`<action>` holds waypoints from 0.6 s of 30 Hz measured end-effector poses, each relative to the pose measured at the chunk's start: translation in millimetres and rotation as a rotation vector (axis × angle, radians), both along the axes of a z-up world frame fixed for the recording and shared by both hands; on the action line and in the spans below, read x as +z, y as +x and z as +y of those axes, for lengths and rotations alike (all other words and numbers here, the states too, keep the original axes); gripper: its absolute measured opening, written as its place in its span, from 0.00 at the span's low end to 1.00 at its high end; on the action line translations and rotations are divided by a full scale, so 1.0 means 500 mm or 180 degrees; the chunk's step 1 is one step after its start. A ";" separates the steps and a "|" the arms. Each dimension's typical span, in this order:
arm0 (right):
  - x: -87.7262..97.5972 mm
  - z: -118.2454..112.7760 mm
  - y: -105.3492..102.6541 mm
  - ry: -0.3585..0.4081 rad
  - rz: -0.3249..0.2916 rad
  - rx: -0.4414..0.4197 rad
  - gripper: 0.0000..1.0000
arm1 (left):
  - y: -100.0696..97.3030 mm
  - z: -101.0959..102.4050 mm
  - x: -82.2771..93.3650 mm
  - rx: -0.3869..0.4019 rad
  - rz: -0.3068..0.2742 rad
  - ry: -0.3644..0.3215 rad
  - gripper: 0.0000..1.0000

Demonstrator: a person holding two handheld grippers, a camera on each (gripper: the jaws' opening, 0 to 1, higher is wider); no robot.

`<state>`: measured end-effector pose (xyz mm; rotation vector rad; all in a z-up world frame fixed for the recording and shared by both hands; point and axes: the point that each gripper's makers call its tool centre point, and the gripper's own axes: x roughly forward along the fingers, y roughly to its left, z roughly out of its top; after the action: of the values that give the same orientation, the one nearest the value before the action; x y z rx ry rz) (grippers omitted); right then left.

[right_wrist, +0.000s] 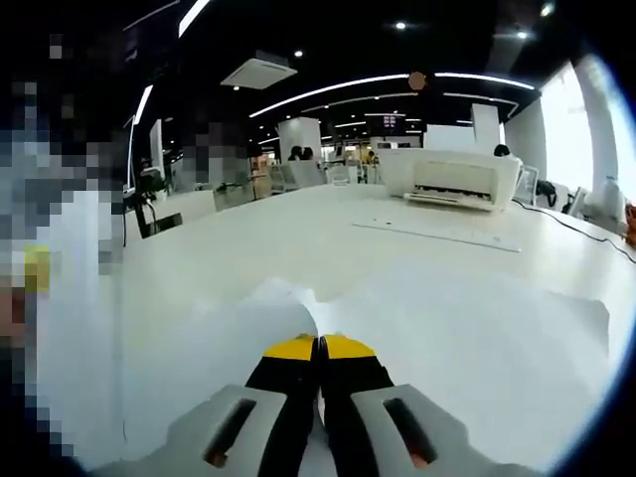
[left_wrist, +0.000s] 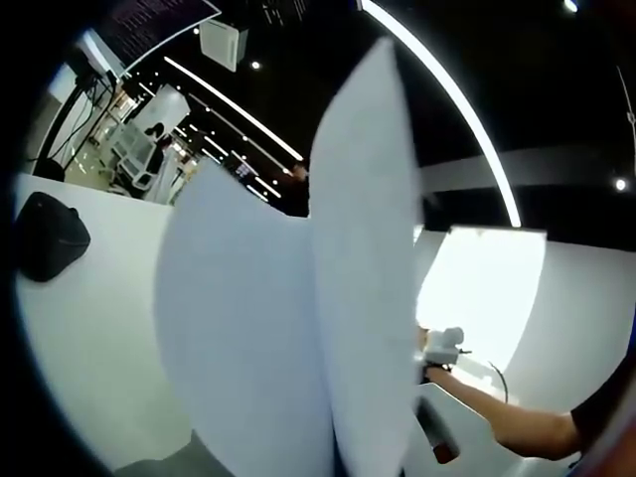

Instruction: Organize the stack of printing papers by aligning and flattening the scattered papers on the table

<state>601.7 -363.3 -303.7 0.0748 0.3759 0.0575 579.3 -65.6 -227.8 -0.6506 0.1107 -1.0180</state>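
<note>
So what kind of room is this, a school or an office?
Probably a big open office. A white printer sits on the long white table, long strip lights cross the dark ceiling, and white papers stand close up.

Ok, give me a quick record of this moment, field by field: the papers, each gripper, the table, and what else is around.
papers: white sheets lifted and bowed in the left gripper view; sheets lying loosely on the table in the right gripper view
right gripper: jaws together, pinching a sheet
left gripper: jaws hidden behind paper
table: white
printer: white, at the far side of the table
dark object: on the table, left gripper view
</note>
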 end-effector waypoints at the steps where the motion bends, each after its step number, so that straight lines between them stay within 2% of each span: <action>1: 0.003 -0.002 0.000 0.0035 -0.0019 -0.0012 0.00 | 0.001 0.000 0.000 0.0000 0.0002 -0.0003 0.06; 5: 0.008 -0.004 0.000 0.0071 -0.0053 -0.0038 0.00 | 0.002 0.000 0.000 0.0002 -0.0007 0.0010 0.06; 11: 0.007 -0.007 0.000 -0.0045 -0.0045 -0.0047 0.00 | 0.004 0.002 0.000 -0.0001 -0.0001 -0.0001 0.06; 18: 0.019 -0.008 -0.004 0.0006 -0.0116 -0.0088 0.00 | 0.005 0.002 -0.001 -0.0004 0.0000 0.0013 0.06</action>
<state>599.9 -367.2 -294.4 0.0807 0.3384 0.0318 581.9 -64.5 -228.4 -0.6470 0.1133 -1.0188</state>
